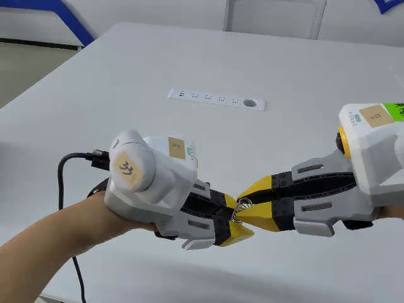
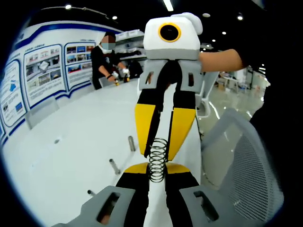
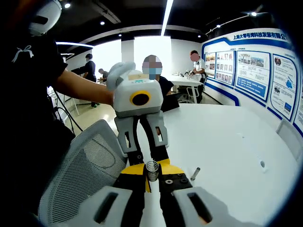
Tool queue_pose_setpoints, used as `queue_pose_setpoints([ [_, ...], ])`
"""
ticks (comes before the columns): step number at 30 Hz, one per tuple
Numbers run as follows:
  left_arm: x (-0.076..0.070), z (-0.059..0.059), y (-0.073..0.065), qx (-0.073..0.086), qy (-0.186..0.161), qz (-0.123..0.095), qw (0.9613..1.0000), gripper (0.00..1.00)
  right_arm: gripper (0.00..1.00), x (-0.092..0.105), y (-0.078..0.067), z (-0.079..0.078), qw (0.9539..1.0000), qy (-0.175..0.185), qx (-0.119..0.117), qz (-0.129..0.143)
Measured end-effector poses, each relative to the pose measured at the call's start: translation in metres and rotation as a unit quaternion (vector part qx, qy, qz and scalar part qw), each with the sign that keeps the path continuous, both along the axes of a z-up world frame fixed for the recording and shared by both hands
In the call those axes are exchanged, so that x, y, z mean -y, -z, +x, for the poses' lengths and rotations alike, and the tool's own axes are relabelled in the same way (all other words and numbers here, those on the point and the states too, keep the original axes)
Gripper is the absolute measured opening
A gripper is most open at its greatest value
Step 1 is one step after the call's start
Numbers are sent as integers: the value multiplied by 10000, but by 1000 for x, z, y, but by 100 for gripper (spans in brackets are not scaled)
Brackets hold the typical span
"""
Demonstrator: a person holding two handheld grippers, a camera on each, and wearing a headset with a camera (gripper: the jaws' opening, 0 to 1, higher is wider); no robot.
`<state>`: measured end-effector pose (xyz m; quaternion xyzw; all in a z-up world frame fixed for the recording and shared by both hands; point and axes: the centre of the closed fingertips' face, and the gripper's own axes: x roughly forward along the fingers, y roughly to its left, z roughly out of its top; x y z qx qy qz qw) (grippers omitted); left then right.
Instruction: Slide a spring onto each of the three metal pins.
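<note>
The left gripper (image 1: 236, 218) and right gripper (image 1: 247, 203) sat tip to tip at lower centre. Both were pinched narrowly onto one spring (image 1: 242, 209).

Open-plan lab, wall posters (image 3: 255, 59), white worktables (image 3: 227, 137)

A tan sticker (image 1: 129, 168) on the round knob of the left gripper (image 1: 235, 219) carried a loose handwritten mark that looked like "44". A second tan label (image 1: 177, 148) on that gripper's top held one handwritten figure, too small to read. The right gripper (image 1: 247, 203) bore a tan label (image 1: 375, 115) with a single figure, perhaps a "2" or a "9", beside a green sticker (image 1: 395, 110) whose print was illegible. In the right gripper view a wall board (image 3: 258, 36) was headed by blue Chinese characters, too small to make out. Print on the wall panels (image 2: 40, 71) in the left gripper view was blurred.
</note>
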<state>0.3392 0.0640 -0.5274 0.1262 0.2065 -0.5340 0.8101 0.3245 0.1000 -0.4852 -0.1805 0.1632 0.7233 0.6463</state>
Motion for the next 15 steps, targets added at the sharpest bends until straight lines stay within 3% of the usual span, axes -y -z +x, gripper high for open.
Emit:
queue_pose_setpoints([
  [5, -5, 6, -4, 36, -149, -113, 9998, 14, 10, -1, -3, 7, 10000, 72, -6, 37],
  [13, -24, 12, 3, 60, -483, -32, 9988, 32, 11, 2, -11, 32, 9993, 334, 126, 71],
  [15, -28, 15, 1, 79, -635, -150, 9978, 39, 11, 3, -12, 41, 9987, 478, 170, 63],
])
